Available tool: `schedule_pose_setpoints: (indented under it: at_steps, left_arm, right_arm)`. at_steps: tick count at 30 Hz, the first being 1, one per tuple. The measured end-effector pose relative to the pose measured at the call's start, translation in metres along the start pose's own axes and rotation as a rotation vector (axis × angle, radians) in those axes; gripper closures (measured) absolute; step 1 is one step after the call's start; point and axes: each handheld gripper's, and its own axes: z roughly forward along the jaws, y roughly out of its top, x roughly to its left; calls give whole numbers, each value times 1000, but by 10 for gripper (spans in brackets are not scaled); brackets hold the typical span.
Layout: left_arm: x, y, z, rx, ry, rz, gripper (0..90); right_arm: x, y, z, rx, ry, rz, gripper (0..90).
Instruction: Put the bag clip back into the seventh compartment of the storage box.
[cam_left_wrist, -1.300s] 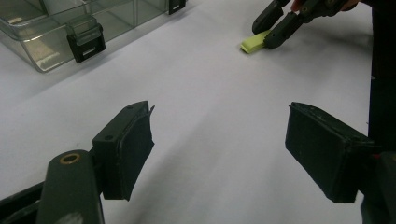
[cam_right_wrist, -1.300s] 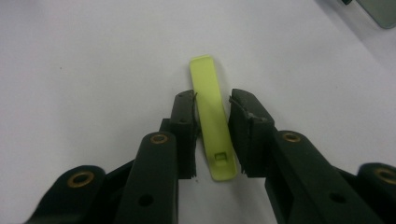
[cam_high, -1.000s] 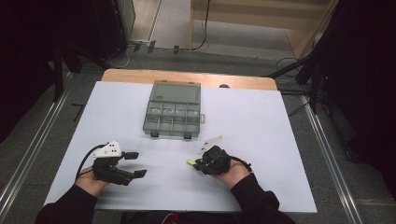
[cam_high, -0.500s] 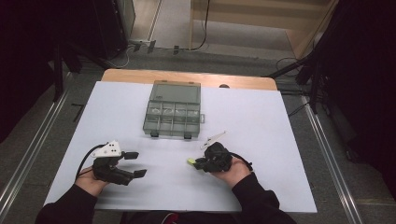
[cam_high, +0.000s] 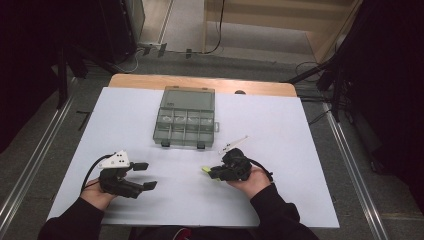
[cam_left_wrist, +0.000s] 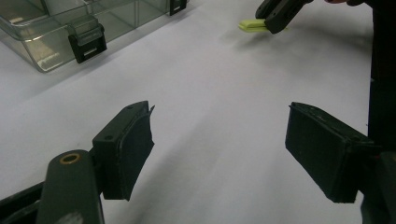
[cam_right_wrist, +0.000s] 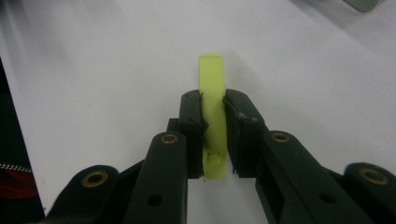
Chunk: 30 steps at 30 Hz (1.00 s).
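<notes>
Yellow-green clip (cam_right_wrist: 212, 116) sits pinched between the right gripper's (cam_right_wrist: 213, 122) jaws, low over the white tabletop (cam_high: 280, 130) near the person's side. Left gripper (cam_left_wrist: 219, 144) rests well apart, jaws wide open and holding nothing. Clear box (cam_high: 186, 124) is farther back.

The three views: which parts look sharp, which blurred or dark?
High view: surroundings dark, white table evenly lit. Left gripper view: fingers fairly sharp, clear box softer. Right gripper view: yellow-green clip fairly sharp, near arms soft, far table blurred.
</notes>
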Motion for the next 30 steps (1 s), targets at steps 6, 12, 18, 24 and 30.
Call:
schedule_pose_setpoints:
  at_steps: [6, 12, 18, 24, 30]
  left_arm:
    - [0, 0, 0, -1, 1, 0, 224]
    - [0, 0, 0, -3, 3, 1, 224]
    - [0, 0, 0, -3, 3, 1, 224]
    - [0, 0, 0, -2, 3, 1, 224]
    - [0, 0, 0, -7, -2, -1, 224]
  right_arm:
    - [-3, 4, -6, -12, -1, 17, 787]
    - [-3, 9, -10, -20, -2, 28, 787]
    - [-4, 15, -15, -33, -5, 35, 787]
    - [-3, 20, -16, -31, -12, 31, 787]
    - [-2, 25, -18, -24, -12, 37, 787]
